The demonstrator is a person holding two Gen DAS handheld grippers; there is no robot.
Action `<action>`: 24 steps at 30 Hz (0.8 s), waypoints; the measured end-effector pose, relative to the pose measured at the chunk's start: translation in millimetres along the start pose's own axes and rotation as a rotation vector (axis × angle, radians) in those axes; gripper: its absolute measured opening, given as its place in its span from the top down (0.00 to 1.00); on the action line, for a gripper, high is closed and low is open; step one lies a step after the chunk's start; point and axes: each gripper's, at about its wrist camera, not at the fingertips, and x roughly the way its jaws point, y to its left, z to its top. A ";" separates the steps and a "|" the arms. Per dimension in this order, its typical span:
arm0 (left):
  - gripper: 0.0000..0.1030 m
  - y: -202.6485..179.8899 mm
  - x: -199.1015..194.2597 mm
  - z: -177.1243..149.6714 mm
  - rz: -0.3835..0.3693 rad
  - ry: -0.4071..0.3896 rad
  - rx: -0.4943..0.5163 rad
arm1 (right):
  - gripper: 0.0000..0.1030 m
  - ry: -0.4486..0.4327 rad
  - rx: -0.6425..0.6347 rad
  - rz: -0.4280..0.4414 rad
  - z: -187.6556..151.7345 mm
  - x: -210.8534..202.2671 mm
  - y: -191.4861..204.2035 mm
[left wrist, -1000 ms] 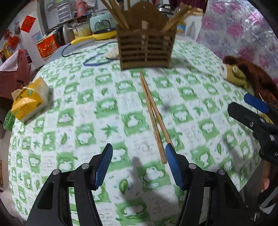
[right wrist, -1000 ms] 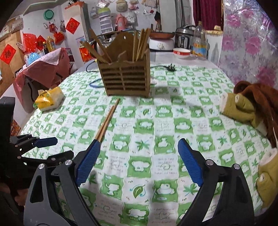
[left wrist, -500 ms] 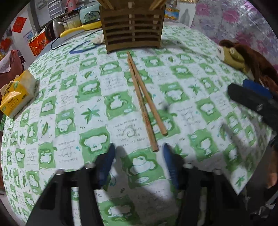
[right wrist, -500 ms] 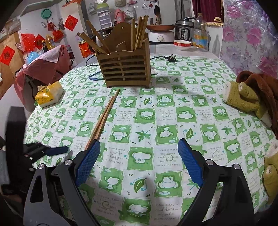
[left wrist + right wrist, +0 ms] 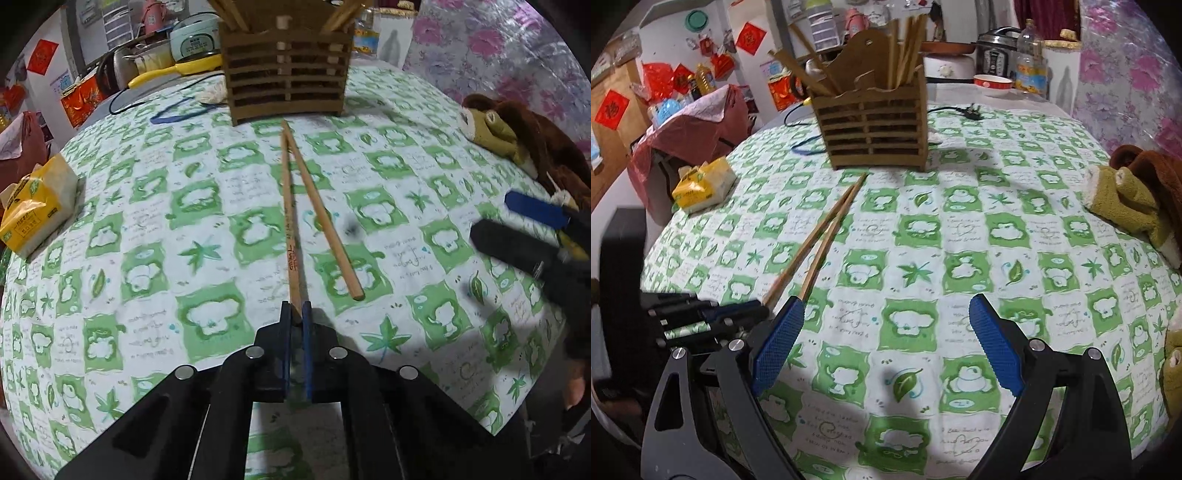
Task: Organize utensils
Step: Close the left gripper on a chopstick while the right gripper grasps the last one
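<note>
Two wooden chopsticks lie on the green-and-white tablecloth, pointing at a brown slatted utensil holder (image 5: 286,79) that holds several more sticks. My left gripper (image 5: 296,314) is shut on the near end of the left chopstick (image 5: 290,221). The other chopstick (image 5: 323,221) lies free beside it on the right. In the right wrist view the holder (image 5: 873,129) stands at the far middle, the pair of chopsticks (image 5: 827,232) runs to the lower left, and the left gripper (image 5: 738,314) pinches one. My right gripper (image 5: 886,332) is open and empty above the cloth.
A yellow tissue pack (image 5: 35,210) lies at the table's left edge. Brown and olive plush toys (image 5: 1134,195) lie at the right edge. Cables (image 5: 173,114) and kitchen appliances sit behind the holder. A red bag (image 5: 687,125) stands left of the table.
My left gripper has moved forward onto the chopsticks' near ends and shut on the left chopstick. The right gripper has stayed open and shifted slightly.
</note>
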 end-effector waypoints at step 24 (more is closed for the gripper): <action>0.95 37.2 -22.5 8.0 -0.010 -0.059 -0.082 | 0.40 0.105 -0.164 0.039 -15.4 58.9 68.2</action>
